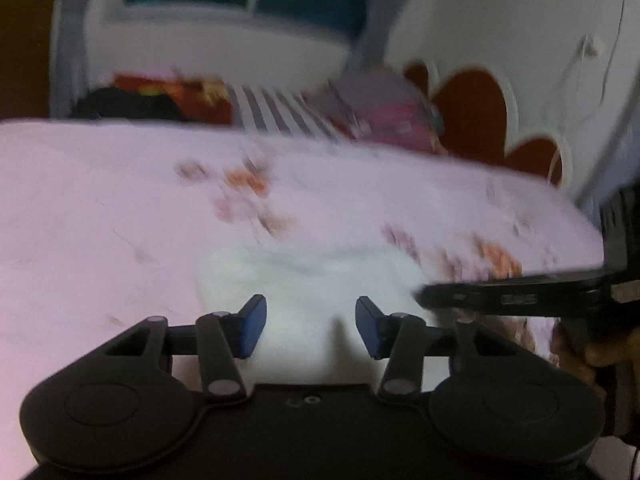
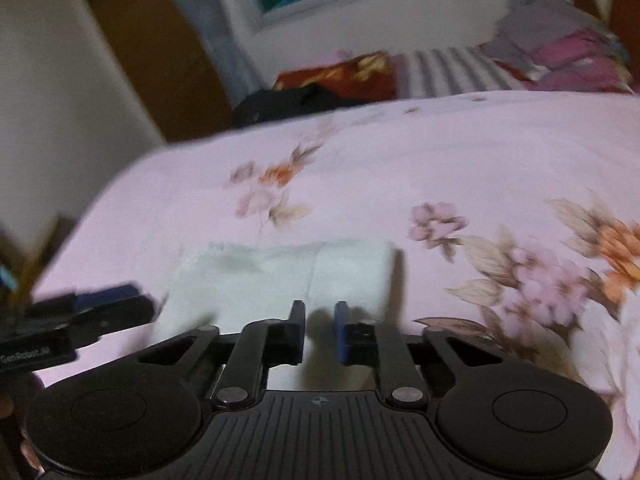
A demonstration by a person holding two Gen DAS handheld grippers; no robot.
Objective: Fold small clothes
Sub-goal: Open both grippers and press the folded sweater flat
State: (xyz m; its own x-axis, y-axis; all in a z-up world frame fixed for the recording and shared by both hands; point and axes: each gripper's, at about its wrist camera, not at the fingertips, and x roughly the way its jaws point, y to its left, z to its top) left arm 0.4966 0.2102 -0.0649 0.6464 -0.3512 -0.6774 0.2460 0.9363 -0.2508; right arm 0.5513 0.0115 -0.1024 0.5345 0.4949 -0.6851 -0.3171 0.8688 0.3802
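Note:
A small white garment [image 1: 308, 276] lies folded flat on the pink flowered bedsheet [image 1: 100, 208]. In the left wrist view my left gripper [image 1: 310, 324] hovers over the garment's near edge, its blue pads wide apart with nothing between them. My right gripper [image 1: 428, 298] reaches in from the right to the garment's right edge. In the right wrist view the white garment [image 2: 280, 276] lies ahead of my right gripper [image 2: 320, 328], whose jaws stand a narrow gap apart over its near edge, no cloth seen pinched. My left gripper [image 2: 136, 302] shows at the left edge.
Bedsheet [image 2: 460, 152] covers the bed. At the far end lie a dark garment [image 2: 288, 100], a red patterned cloth [image 2: 340, 72], striped fabric [image 2: 444, 68] and a pink-grey pile [image 2: 568, 52]. A wooden door [image 2: 160, 60] stands at the left, a white wall with a window behind.

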